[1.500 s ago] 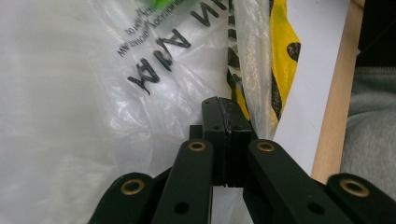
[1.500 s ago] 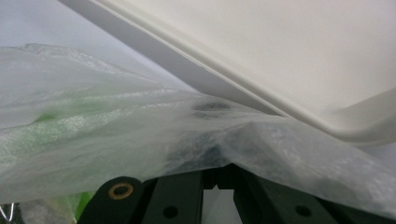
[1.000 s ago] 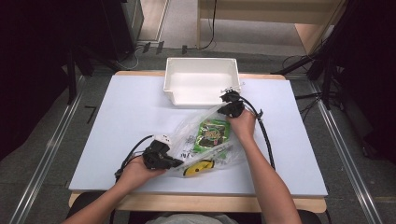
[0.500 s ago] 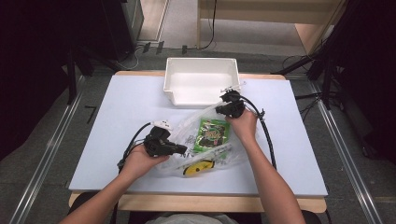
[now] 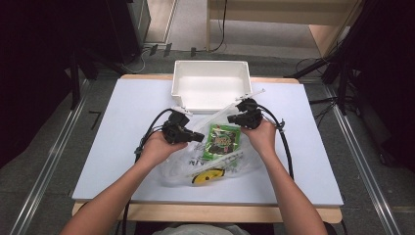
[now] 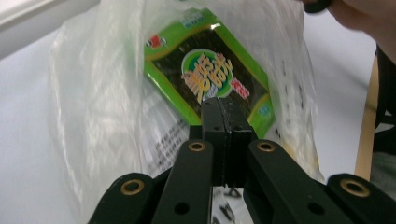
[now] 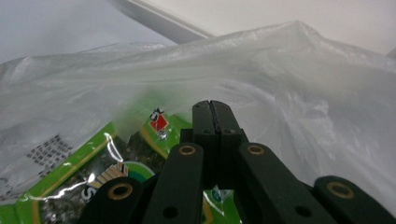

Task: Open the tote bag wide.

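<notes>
The white table (image 5: 122, 127) carries a white bin (image 5: 210, 88) at its far edge, grey floor around it. Near the bin lies a clear plastic bag (image 5: 222, 156) holding a green snack packet (image 5: 222, 141) (a yellow item sits lower inside). The left gripper (image 5: 195, 136), jaws fully closed, pinches the bag's left side. The right gripper (image 5: 234, 117), also closed, pinches the bag's far edge.
</notes>
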A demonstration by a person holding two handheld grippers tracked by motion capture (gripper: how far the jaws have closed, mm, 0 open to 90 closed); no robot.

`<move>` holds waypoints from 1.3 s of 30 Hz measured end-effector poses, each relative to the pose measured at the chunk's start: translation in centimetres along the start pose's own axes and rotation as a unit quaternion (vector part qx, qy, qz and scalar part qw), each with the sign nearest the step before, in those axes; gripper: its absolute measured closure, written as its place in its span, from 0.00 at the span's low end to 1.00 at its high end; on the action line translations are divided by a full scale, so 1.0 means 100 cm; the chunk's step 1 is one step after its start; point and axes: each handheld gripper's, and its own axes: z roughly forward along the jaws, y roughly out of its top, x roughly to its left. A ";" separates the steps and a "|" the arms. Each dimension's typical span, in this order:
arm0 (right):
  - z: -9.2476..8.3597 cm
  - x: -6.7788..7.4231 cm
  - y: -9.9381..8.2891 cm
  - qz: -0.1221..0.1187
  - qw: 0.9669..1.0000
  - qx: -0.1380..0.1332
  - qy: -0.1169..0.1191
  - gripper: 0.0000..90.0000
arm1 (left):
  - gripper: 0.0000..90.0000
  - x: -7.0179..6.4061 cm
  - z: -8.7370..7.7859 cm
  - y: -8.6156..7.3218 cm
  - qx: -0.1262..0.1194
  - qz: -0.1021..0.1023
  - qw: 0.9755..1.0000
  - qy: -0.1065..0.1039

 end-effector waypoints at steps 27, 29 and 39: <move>-0.038 0.017 -0.052 -0.015 1.000 0.008 0.012 1.00 | 1.00 0.054 0.063 0.048 -0.004 -0.001 0.999 0.051; -0.038 0.017 -0.058 -0.016 1.000 0.012 0.013 1.00 | 1.00 0.060 0.066 0.046 -0.009 -0.010 0.998 0.057; -0.034 0.014 -0.079 -0.007 1.000 0.027 0.012 1.00 | 1.00 0.072 0.077 0.042 -0.003 -0.018 0.997 0.071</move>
